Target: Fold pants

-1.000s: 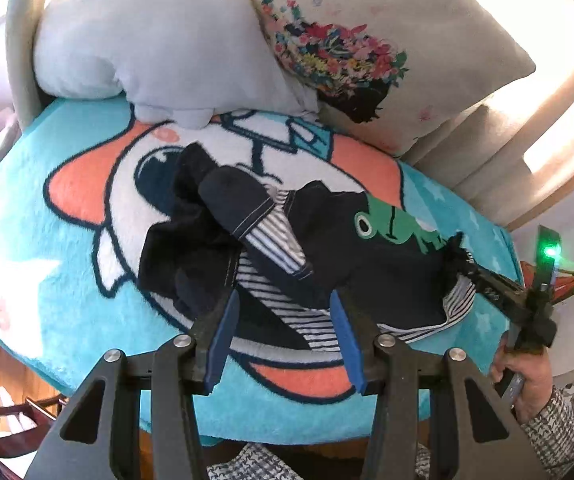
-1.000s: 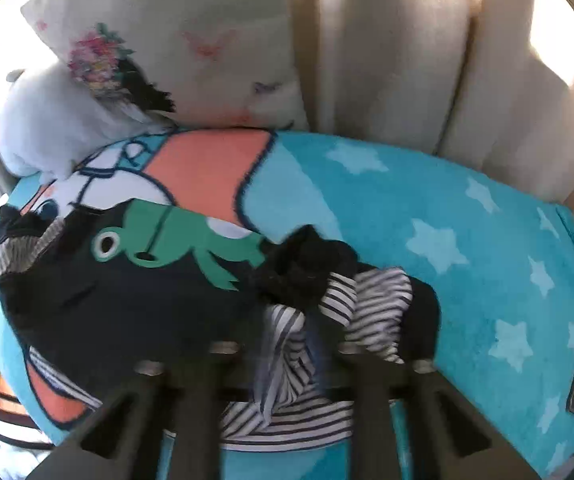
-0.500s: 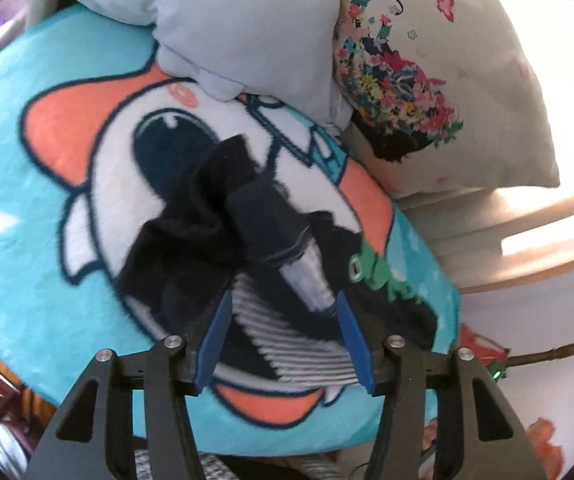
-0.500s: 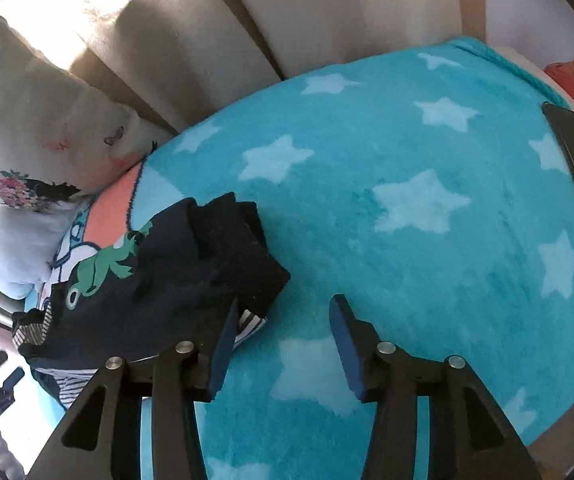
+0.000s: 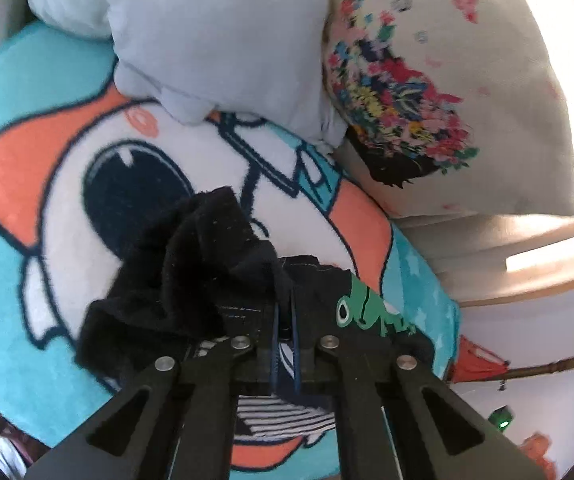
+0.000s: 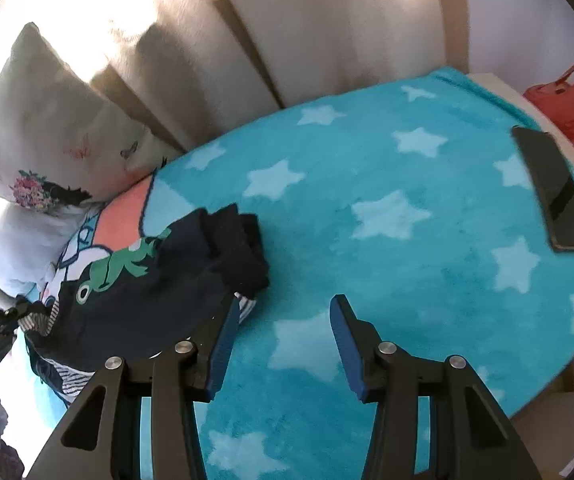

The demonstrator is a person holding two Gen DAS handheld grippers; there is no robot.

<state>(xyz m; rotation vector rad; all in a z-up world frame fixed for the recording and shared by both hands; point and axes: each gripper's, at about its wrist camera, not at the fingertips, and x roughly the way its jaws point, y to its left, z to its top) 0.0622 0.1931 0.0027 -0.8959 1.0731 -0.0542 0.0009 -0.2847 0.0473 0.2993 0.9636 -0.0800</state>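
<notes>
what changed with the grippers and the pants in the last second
The left gripper closed on the dark navy pants with striped lining. The right gripper let go and now sits open beside them. The teal star blanket and black phone stayed put.

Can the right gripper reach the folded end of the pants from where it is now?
Probably yes. The right gripper is open, and the pants lie just beside its left finger on the blanket, with nothing between them.
</notes>
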